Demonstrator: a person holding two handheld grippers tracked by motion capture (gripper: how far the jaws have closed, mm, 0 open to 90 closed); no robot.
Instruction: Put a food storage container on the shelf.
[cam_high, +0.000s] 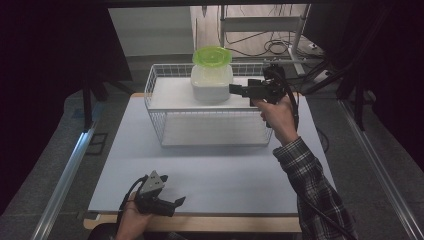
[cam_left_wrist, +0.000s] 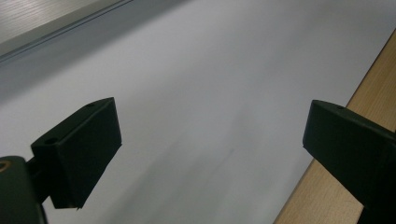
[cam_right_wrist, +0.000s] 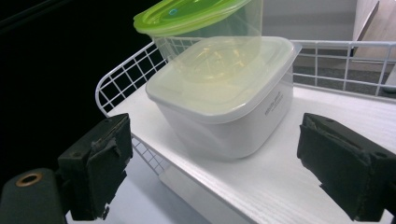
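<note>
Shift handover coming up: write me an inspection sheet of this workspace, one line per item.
Surface: pale mat on a wooden table, bare in front.
Job's things: white square lidded tub on the white shelf of a wire basket; green-lidded clear tub stacked on it.
Clutter: nothing seen.
Grippers: right claw open, level with the white tub's side, pads apart from it; left claw open, low at the mat's near edge, nothing in it.
Cables: one trails from each claw; loose leads on the floor behind.
Surroundings: dark curtains at both sides, metal rails, grey floor.
</note>
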